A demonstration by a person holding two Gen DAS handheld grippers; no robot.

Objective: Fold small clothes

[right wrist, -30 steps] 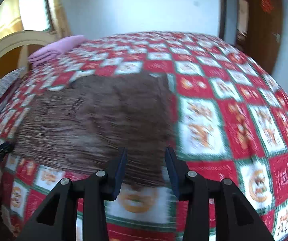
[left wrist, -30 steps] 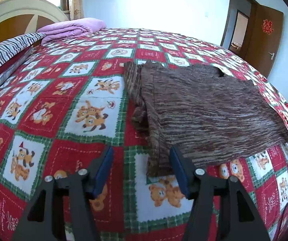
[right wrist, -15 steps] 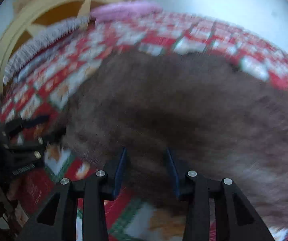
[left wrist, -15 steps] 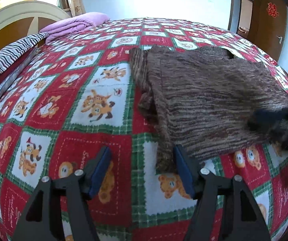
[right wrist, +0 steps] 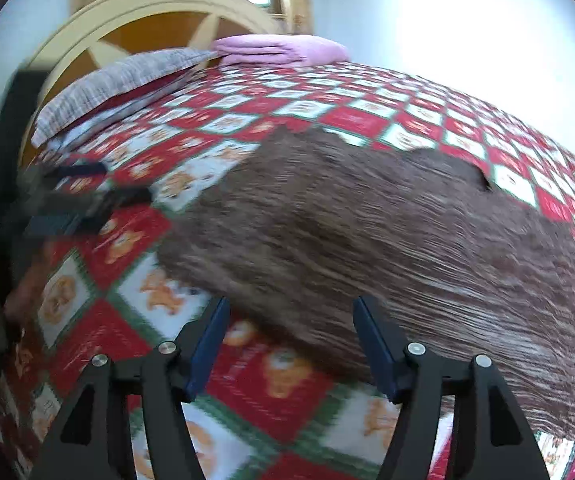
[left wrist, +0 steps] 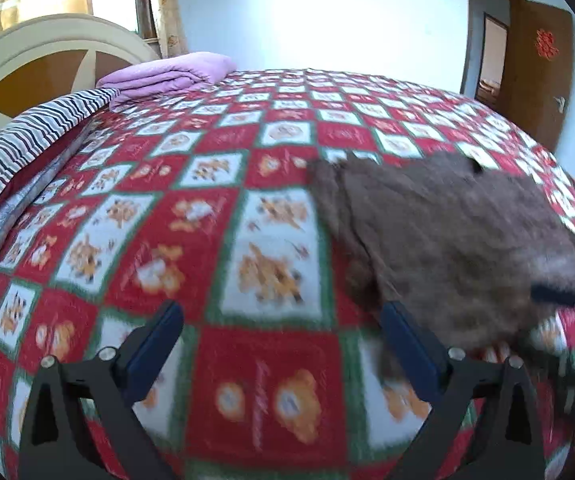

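Quilt: red-and-green bear-print bedspread (left wrist: 271, 384) covered the whole bed.
Sweater: brown knit sweater (right wrist: 387, 248) lay flat on the bedspread, neckline toward the far side.
Left gripper: left gripper (left wrist: 283, 350) had jaws opening wide, nothing between them — the sweater's near corner sat just beside its right-hand pad.
Right gripper: right gripper (right wrist: 289, 344) had jaws opening too, holding nothing, with the sweater's near hem just beyond the tips.
Step done well: probably best to pinch both hem corners evenly — then lift together so the fold stays square.
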